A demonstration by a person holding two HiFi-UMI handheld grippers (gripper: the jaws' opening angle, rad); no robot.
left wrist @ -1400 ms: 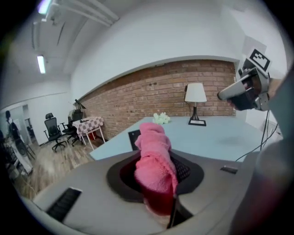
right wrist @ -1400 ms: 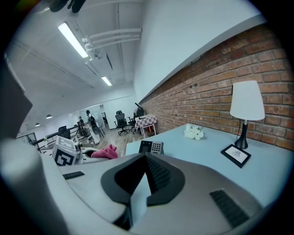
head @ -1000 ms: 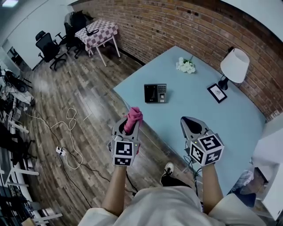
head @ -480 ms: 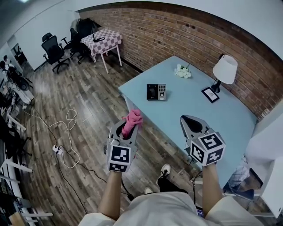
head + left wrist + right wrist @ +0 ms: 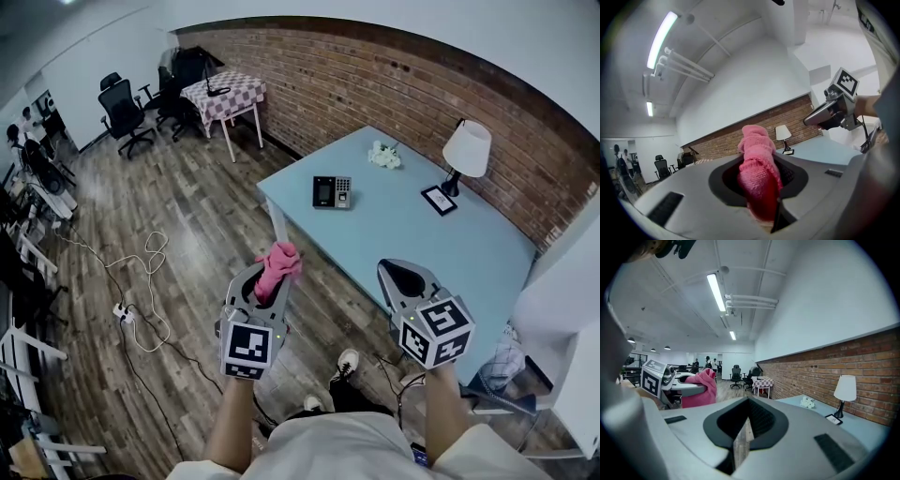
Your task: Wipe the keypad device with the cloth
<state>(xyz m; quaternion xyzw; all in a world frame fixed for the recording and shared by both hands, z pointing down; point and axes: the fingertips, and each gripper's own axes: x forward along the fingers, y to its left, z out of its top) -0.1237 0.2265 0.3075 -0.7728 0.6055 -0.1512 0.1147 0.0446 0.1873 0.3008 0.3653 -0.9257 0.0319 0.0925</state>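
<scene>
Where left gripper (image 5: 265, 284) clamps, knitted pink cloth (image 5: 757, 174) bunches.

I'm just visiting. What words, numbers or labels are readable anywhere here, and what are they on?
No text can be read in any view.
Keypad device: keys and screen too small to read.
Framed card by the lamp: print too small.
Marker cubes: black-and-white square patterns, no letters.
</scene>
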